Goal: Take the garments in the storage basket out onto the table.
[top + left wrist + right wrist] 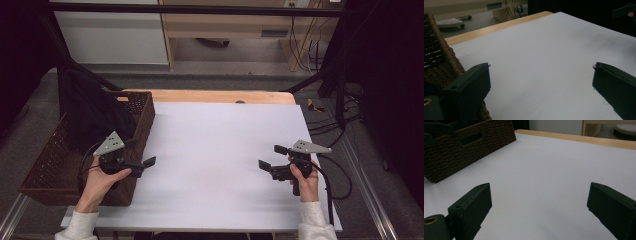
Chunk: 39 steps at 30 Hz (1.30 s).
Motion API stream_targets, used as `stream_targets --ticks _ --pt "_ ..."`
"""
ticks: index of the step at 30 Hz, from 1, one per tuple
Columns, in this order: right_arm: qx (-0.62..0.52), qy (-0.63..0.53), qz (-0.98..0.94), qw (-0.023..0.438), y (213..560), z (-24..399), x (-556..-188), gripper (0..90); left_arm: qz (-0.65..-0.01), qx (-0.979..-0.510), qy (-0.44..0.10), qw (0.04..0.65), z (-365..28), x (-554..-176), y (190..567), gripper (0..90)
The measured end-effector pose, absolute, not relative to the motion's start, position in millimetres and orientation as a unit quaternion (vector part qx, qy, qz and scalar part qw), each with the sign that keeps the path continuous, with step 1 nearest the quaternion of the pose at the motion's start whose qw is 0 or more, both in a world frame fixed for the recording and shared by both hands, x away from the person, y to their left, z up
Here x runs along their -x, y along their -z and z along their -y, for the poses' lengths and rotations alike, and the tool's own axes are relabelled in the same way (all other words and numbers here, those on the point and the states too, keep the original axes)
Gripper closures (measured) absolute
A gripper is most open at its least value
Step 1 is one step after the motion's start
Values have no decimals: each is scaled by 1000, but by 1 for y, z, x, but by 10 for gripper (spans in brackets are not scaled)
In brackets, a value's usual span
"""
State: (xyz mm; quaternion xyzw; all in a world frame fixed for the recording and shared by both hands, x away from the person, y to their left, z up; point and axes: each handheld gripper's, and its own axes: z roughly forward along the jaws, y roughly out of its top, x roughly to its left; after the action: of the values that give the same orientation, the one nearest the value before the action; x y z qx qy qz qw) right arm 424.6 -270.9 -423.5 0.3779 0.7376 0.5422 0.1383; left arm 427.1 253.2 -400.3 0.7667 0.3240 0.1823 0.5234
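My left gripper [141,152] hangs over the right wall of a brown woven basket [145,116] at the table's left, jaws wide apart with nothing between them. In the left gripper view the left gripper [541,82] faces bare white sheet, with the basket [439,55] at its left. My right gripper [272,157] is held over the right part of the white sheet [220,150], open and empty. In the right gripper view the right gripper [539,202] points across the sheet towards the basket [466,147]. A black cloth [90,110] lies piled in the basket.
The sheet covers a wooden table whose far edge [210,96] shows beyond it. Black frame bars and cables [340,115] stand at the right. Pale cabinets [110,35] are on the floor behind the table.
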Motion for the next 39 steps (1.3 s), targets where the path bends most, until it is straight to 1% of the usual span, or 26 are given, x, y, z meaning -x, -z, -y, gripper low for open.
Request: stream_targets --ticks 26,39 --pt "-379 -541 -738 140 424 272 -425 61 -333 -763 -189 520 -257 -427 395 11" --pt "-383 -537 -738 140 425 271 -426 61 -341 -755 -197 524 -266 -428 390 7"
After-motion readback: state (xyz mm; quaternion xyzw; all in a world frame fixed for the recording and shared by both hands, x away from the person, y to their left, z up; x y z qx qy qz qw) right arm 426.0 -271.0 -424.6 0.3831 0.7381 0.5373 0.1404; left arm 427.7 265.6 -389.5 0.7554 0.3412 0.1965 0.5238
